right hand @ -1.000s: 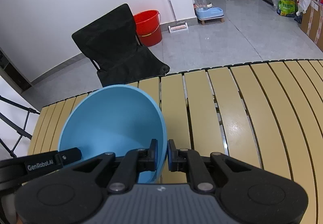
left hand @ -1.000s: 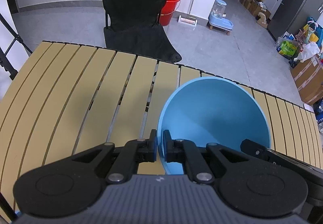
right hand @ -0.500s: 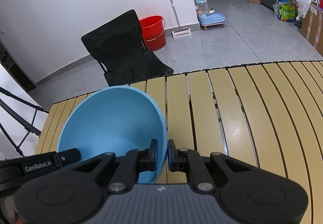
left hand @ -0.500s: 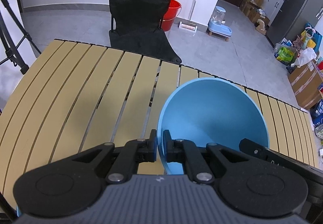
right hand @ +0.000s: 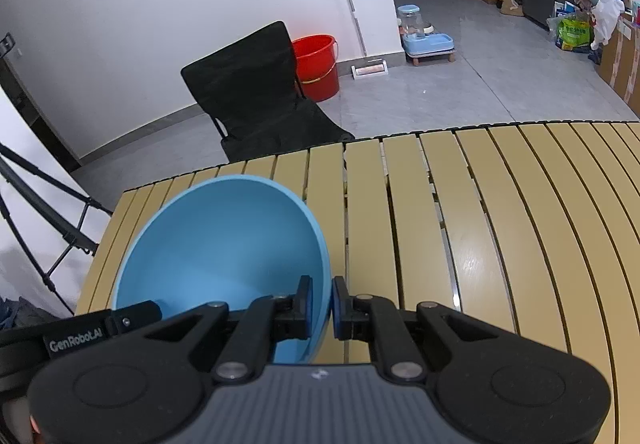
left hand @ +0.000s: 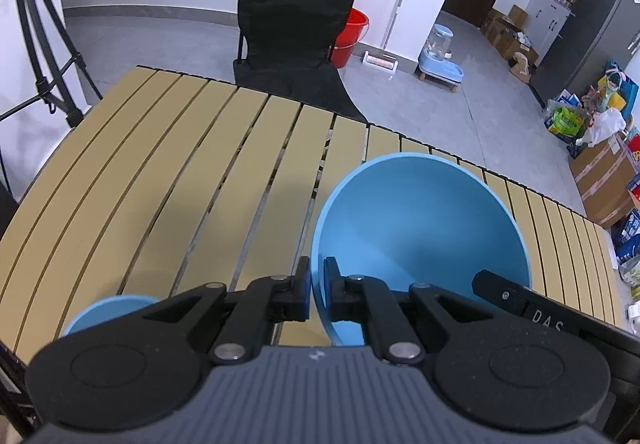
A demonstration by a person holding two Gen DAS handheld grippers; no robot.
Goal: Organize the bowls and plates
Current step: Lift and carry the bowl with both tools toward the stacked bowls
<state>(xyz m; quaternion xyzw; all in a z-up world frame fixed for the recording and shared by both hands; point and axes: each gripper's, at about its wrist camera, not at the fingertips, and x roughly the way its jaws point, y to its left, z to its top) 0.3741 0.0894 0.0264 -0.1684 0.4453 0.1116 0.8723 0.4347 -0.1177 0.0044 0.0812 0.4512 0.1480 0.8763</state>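
1. The left gripper (left hand: 317,290) is clamped on the left rim of a large blue bowl (left hand: 420,228); one pad sits outside the wall and one inside, with the rim pinched between them.
2. The right gripper (right hand: 320,304) is clamped in the same way on the opposite, right rim of the blue bowl (right hand: 224,244); its pads press the wall from both sides.
3. The bowl hangs between the two grippers, above the slatted tan table (left hand: 168,172); it is empty and its open side faces the cameras; each view shows the other gripper's black finger reaching in at the far rim.
4. In the left wrist view, a second light-blue dish (left hand: 108,310) peeks out at the near edge of the table, just left of the left gripper's linkage; whether it is a plate or a bowl I cannot tell.
5. Beyond the table stands a black folding chair (right hand: 256,96); a red bucket (right hand: 316,64) sits just behind it by the white wall; a black tripod (left hand: 36,28) stands off the table's left end.
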